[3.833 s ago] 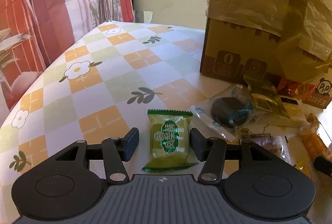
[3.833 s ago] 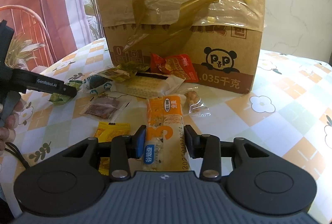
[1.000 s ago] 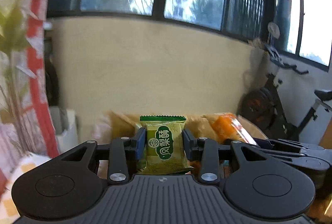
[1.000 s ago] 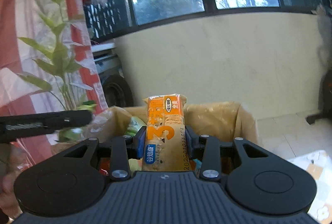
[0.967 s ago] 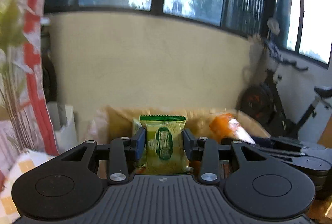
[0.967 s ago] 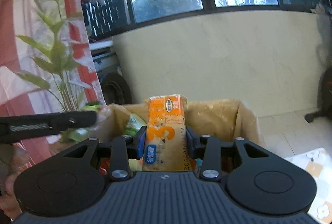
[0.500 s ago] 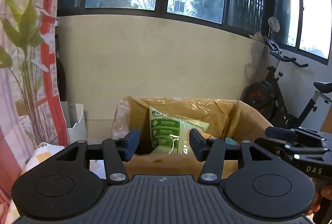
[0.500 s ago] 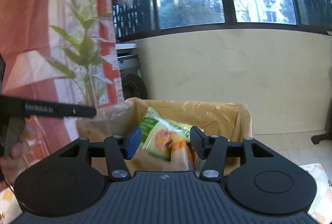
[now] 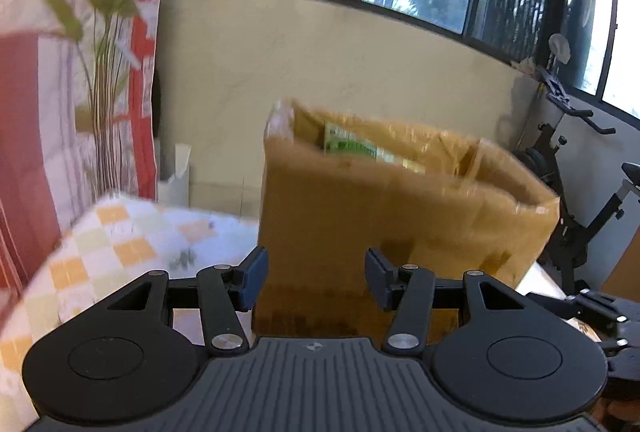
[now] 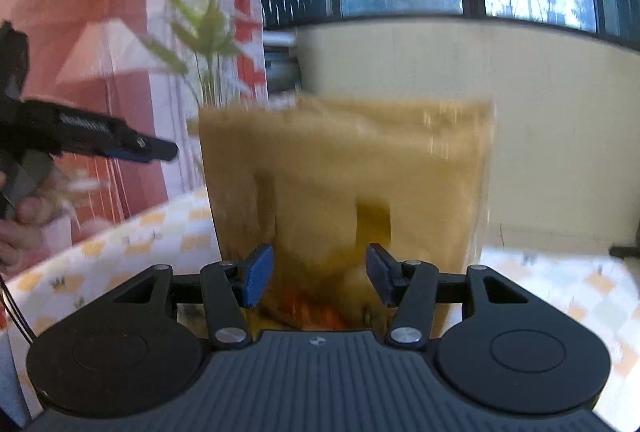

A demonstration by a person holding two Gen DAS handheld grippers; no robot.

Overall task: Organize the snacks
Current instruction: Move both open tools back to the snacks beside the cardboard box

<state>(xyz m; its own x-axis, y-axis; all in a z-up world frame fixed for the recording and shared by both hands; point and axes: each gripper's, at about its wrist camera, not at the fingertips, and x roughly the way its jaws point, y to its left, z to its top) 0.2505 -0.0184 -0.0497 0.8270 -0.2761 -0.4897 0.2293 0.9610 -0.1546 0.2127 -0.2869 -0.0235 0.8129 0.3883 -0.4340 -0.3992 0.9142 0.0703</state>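
A brown cardboard box (image 9: 360,232) lined with crinkled plastic stands on the checked tablecloth (image 9: 120,244); a green snack bag (image 9: 352,146) shows inside its open top. My left gripper (image 9: 316,284) is open and empty, lower than the box rim and facing its near-left corner. In the right wrist view the same box (image 10: 320,184) fills the middle, blurred. My right gripper (image 10: 318,280) is open with nothing between its fingers, its jaws closing slightly, pointed at the box's front wall. An orange wrapper (image 10: 308,310) shows low at the box foot.
The left gripper's body (image 10: 80,136), with a hand on it, crosses the left of the right wrist view. The right gripper (image 9: 592,312) sits at the lower right of the left view. A red curtain (image 9: 32,112), a plant (image 9: 104,72) and an exercise bike (image 9: 580,192) surround the table.
Both grippers let go of their snacks, the green packet and the orange pack, over the box. Both have since dropped and drawn back, so the box wall now fills the views.
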